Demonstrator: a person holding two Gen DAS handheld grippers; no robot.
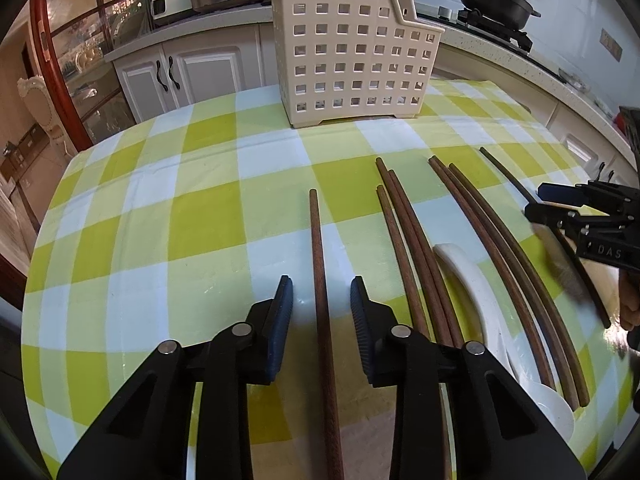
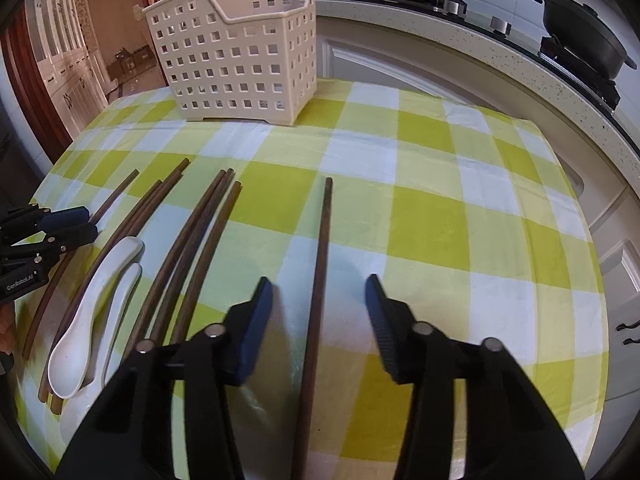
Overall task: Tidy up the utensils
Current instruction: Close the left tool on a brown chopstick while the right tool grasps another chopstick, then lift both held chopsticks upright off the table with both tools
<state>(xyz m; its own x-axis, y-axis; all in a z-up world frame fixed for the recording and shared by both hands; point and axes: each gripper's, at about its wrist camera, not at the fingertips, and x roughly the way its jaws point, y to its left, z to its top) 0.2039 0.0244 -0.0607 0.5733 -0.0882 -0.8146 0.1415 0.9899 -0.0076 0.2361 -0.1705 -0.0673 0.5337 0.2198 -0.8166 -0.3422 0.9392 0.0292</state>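
Chopsticks lay loose on the checked tablecloth [image 2: 432, 216] before the basket [image 1: 352, 56], and with the left gripper [image 1: 322, 304] and right gripper [image 2: 320, 304] each part-open astride one untouched stick, squeezing squarely at mid-shaft seemed wisest.

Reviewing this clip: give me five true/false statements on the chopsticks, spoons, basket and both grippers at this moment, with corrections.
1. The left gripper straddles a single chopstick without its pads pressing on it. True.
2. The right gripper holds a white spoon. False: a lone chopstick lies between its open jaws.
3. The basket lies tipped on its side. False: it stands upright on the checked tablecloth.
4. Two white spoons lie among the chopsticks. True.
5. Chopsticks already stand in the basket. False: none show in it.
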